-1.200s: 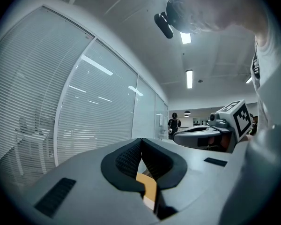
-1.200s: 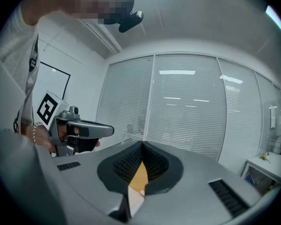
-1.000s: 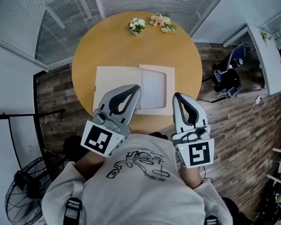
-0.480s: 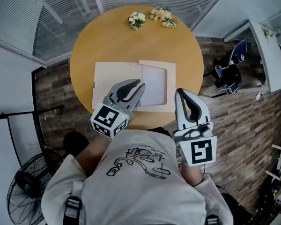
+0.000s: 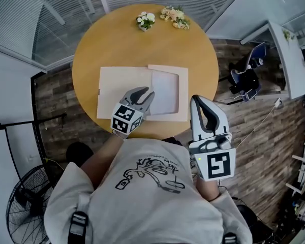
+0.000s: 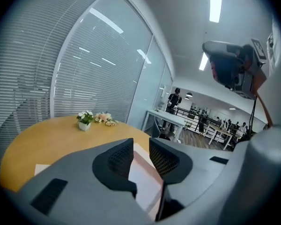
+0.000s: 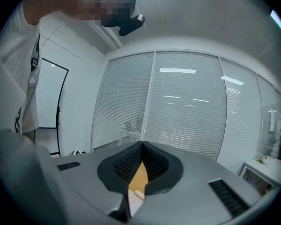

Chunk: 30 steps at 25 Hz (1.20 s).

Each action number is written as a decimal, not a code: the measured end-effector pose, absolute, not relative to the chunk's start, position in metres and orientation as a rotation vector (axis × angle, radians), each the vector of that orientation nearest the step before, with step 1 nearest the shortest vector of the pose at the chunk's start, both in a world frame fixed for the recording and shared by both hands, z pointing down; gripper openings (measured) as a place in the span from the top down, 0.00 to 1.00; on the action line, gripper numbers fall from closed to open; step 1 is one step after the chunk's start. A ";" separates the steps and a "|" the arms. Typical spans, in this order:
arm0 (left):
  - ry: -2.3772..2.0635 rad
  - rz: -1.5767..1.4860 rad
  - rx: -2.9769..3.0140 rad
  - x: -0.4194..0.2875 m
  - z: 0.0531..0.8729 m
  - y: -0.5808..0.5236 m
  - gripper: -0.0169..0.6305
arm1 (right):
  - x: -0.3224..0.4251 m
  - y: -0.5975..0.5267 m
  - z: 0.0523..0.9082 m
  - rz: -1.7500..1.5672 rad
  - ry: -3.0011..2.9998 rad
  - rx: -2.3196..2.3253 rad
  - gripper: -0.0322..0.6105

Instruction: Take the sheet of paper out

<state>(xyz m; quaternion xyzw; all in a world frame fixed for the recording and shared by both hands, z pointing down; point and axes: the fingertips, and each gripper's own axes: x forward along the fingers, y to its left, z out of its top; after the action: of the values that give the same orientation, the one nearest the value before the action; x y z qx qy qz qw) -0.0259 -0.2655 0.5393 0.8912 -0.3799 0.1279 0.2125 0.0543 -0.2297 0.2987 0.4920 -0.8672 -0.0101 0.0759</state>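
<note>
A cream folder (image 5: 119, 85) lies open on the round wooden table (image 5: 142, 44). The pale sheet of paper (image 5: 165, 93) rests in its right half, inside a frame-like flap. My left gripper (image 5: 145, 93) hangs low over the folder's near edge, at the sheet's left side. Its jaws are opening, and nothing sits between them. In the left gripper view the left gripper (image 6: 140, 149) shows a gap, with the sheet of paper (image 6: 141, 168) lying beyond it. My right gripper (image 5: 202, 111) stays shut and empty near my body, off the table's near right edge; its right gripper (image 7: 141, 146) tips meet.
Two small flower posies (image 5: 146, 20) (image 5: 174, 15) stand at the table's far edge. A floor fan (image 5: 20, 217) is at the lower left and a blue chair (image 5: 246, 83) to the right. Blinds and glass walls surround the table.
My left gripper has dropped from chest height down onto the folder's near edge, and its jaws have parted from shut. The right gripper has stayed put.
</note>
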 end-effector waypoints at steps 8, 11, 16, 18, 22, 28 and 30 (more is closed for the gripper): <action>-1.000 0.508 2.374 -0.019 0.613 -0.267 0.77 | 0.056 -0.230 0.299 -0.032 -2.588 1.481 0.94; -0.991 0.537 2.338 -0.017 0.633 -0.268 0.76 | 0.058 -0.231 0.300 -0.028 -2.587 1.484 0.94; -0.968 0.608 2.297 -0.013 0.665 -0.270 0.75 | 0.061 -0.233 0.302 -0.020 -2.580 1.491 0.94; -0.960 0.638 2.282 -0.010 0.678 -0.270 0.75 | 0.064 -0.233 0.304 -0.014 -2.576 1.494 0.94; -0.935 0.689 2.239 -0.008 0.703 -0.272 0.75 | 0.065 -0.237 0.305 -0.007 -2.573 1.494 0.94; -0.915 0.747 2.173 -0.010 0.736 -0.270 0.73 | 0.064 -0.238 0.309 0.005 -2.568 1.492 0.94; -0.917 0.762 2.160 -0.009 0.743 -0.273 0.73 | 0.066 -0.240 0.311 0.011 -2.565 1.494 0.94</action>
<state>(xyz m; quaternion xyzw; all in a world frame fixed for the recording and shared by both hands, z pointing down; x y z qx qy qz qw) -0.0095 -0.2729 0.7426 0.8262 -0.3506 0.2915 0.3310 0.0659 -0.2397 0.3106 0.5013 -0.8609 0.0039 0.0865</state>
